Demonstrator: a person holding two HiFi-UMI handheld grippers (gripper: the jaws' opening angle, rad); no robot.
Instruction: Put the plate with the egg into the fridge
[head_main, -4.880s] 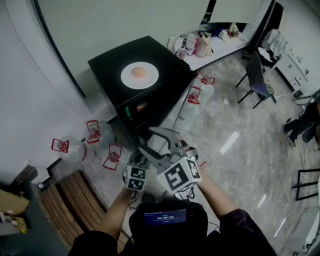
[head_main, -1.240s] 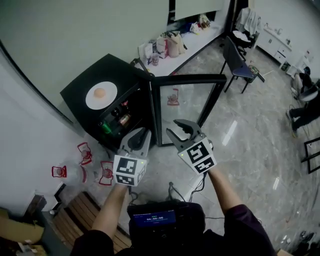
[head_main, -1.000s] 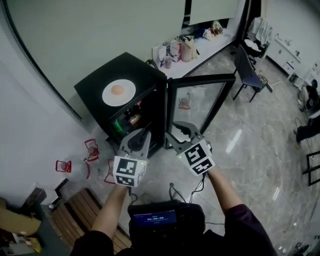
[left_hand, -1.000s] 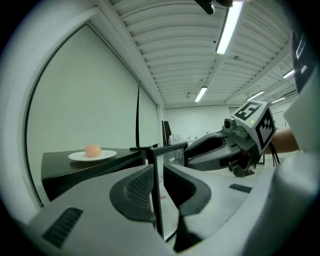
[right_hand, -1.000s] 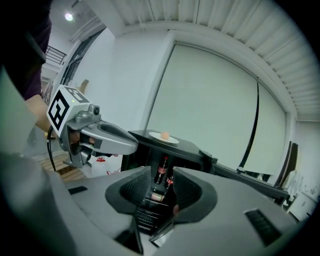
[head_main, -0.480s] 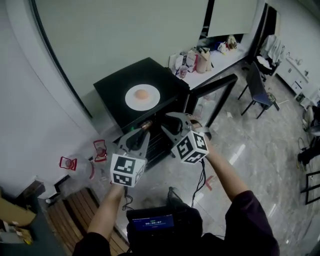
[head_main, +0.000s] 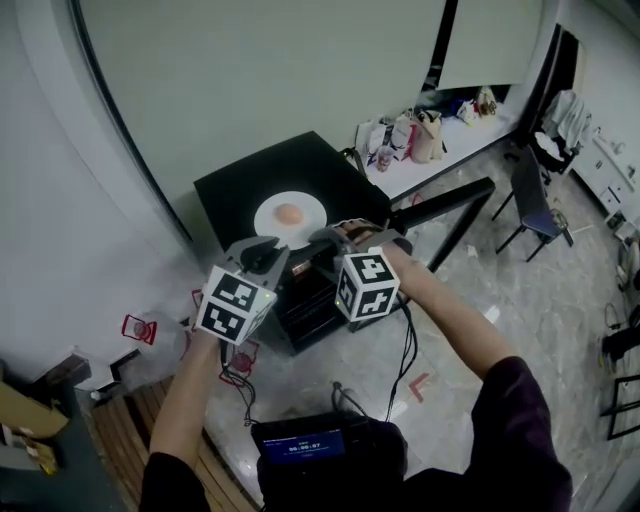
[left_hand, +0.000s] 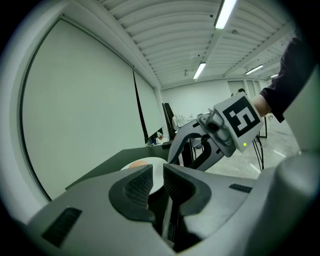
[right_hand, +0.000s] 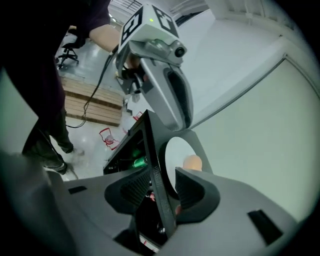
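Finds the plate (head_main: 290, 218) with the egg (head_main: 289, 213) lying on the black top of the fridge (head_main: 235, 185), close to its front edge, untouched. Shows the door (head_main: 455, 198) swung wide, shelves bared below. Has just carried both grippers up from over the floor to that front edge: left gripper (head_main: 266, 248) by the plate's near-left rim, jaws a narrow gap apart on nothing; right gripper (head_main: 328, 237) rolled over, jaws half apart astride the top's front edge, pressing nothing. Means the opening is done; most likely leaves lifting the plate next.
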